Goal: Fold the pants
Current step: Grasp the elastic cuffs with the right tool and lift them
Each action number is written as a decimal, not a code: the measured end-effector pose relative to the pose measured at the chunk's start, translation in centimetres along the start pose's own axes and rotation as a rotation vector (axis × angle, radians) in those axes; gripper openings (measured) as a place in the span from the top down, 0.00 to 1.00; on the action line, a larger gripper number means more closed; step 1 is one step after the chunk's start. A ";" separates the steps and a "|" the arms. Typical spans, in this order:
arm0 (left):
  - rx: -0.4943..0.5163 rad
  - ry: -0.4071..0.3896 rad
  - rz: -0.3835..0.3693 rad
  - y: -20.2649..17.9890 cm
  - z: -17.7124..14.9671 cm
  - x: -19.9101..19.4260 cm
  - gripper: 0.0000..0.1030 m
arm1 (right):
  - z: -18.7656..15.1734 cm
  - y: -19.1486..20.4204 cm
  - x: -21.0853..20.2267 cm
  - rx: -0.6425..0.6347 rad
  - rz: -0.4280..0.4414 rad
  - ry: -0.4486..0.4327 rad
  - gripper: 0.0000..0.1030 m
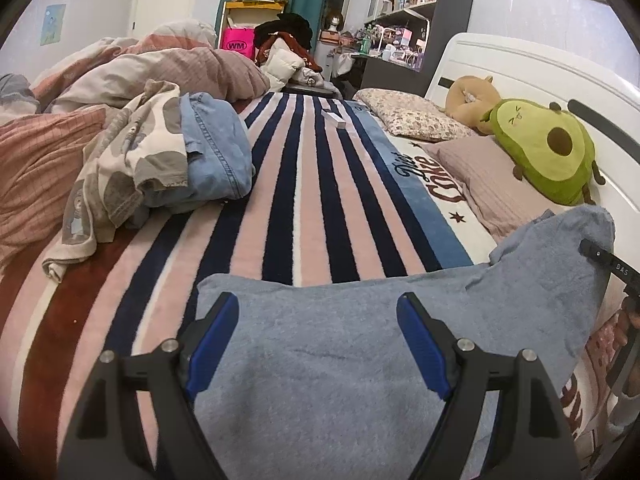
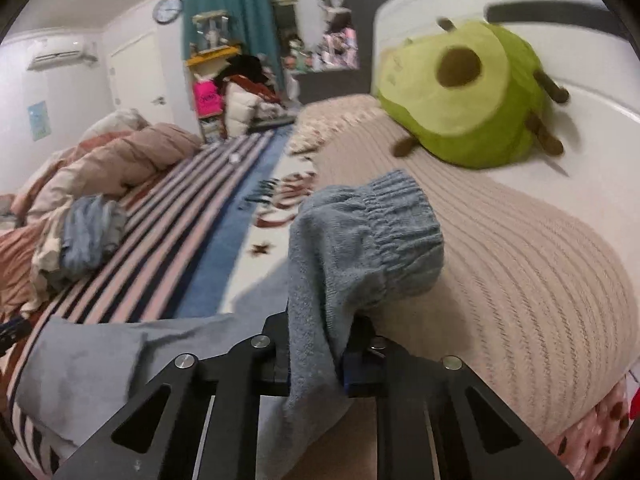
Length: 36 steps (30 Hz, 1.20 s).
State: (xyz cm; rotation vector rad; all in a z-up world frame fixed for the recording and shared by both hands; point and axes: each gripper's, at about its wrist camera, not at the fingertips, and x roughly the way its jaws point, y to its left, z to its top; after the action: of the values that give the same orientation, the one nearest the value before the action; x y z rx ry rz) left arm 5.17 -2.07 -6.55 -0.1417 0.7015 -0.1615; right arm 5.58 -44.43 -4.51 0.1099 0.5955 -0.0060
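Blue pads of the left gripper (image 1: 318,340) stand wide apart over the pants (image 1: 340,360), gripping nothing.
Soft, light, fleecy blue-grey pants lie on the striped blanket (image 1: 304,184), on the near side of the avocado toy (image 2: 460,92); the right gripper (image 2: 316,368) is clamped on the cloth below the elastic waistband (image 2: 396,216), probably the surest hold, since the rest sags.

Left gripper (image 1: 318,314) tilted downward, blue-padded fingers (image 1: 212,340) wide apart, right gripper (image 2: 320,344) tilted downward, fingers closed on blue-grey fleece pants (image 2: 360,236)
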 end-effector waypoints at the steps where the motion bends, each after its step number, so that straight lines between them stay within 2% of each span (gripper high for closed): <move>1: -0.004 -0.005 -0.003 0.2 0.0 -0.3 0.24 | 0.1 0.9 -0.5 -0.010 0.029 -0.011 0.93; 8: -0.027 -0.038 -0.023 2.0 -0.4 -2.1 0.24 | 1.0 8.6 -1.5 -0.103 0.251 -0.018 0.94; 15: -0.057 -0.060 -0.024 4.7 -1.4 -3.9 0.24 | -0.4 17.6 -1.2 -0.225 0.421 0.014 0.94; 21: -0.081 -0.057 -0.028 6.7 -2.2 -4.1 0.24 | -3.7 24.0 0.9 -0.348 0.550 0.139 0.94; 23: -0.090 -0.054 -0.029 7.3 -2.4 -3.9 0.24 | -5.5 26.0 1.5 -0.427 0.576 0.185 0.94; 27: -0.108 -0.043 -0.037 8.0 -2.7 -3.3 0.24 | -8.0 28.4 3.0 -0.531 0.652 0.299 0.93; 29: -0.108 -0.038 -0.037 8.1 -2.8 -3.0 0.24 | -9.2 29.3 3.7 -0.609 0.657 0.349 0.93; 31: -0.105 -0.034 -0.038 7.9 -2.8 -2.8 0.24 | -10.4 29.6 3.9 -0.664 0.649 0.375 0.88; 33: -0.102 -0.029 -0.041 7.7 -2.7 -2.6 0.24 | -10.7 29.4 4.2 -0.643 0.666 0.395 0.82; 35: -0.091 -0.023 -0.044 7.3 -2.7 -2.5 0.24 | -10.6 29.2 4.2 -0.619 0.695 0.417 0.70; 36: -0.088 -0.022 -0.043 7.1 -2.7 -2.4 0.24 | -10.5 29.1 4.1 -0.598 0.727 0.426 0.60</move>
State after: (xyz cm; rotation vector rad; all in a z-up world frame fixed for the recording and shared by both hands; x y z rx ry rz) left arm 2.31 5.13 -8.34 -0.2422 0.6846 -0.1703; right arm 4.15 -14.33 -12.49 -0.2654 0.9296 0.9144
